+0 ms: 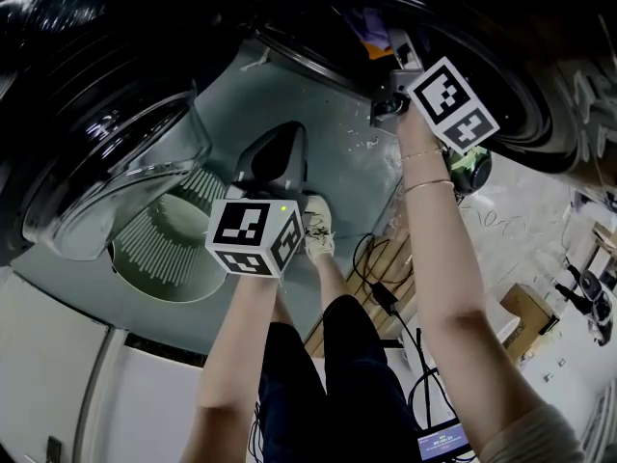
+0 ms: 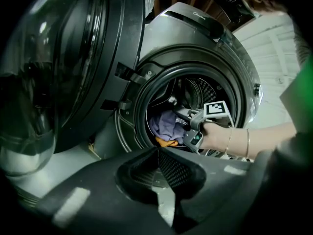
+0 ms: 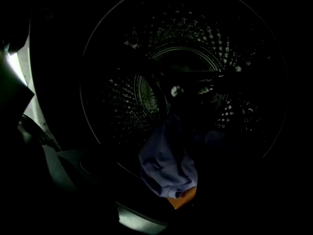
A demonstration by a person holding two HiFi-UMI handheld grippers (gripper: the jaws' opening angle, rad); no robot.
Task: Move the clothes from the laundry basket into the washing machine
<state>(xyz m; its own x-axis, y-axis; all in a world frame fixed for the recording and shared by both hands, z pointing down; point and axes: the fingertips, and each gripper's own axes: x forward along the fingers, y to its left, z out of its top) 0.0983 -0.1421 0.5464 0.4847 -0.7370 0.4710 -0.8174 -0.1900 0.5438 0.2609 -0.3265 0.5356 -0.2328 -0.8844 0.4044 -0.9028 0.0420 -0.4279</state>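
The washing machine (image 2: 195,38) stands with its round door (image 2: 58,72) swung wide to the left. Inside the drum (image 3: 186,72) a lilac garment (image 3: 166,165) lies over an orange one (image 3: 185,198); both also show in the head view as the lilac garment (image 1: 369,25). My right gripper (image 2: 180,124) is inside the drum mouth just above the lilac garment, open, with nothing between its fingers. My left gripper (image 1: 275,157) hovers in front of the machine with its tips together and nothing in it. The pale ribbed laundry basket (image 1: 154,249) sits below the door, and I see no clothes in it.
The open door (image 1: 106,133) hangs over the basket on the left. Cables and a power strip (image 1: 386,297) trail across the floor by the person's shoe (image 1: 318,230). A cardboard box (image 1: 525,316) lies off to the right.
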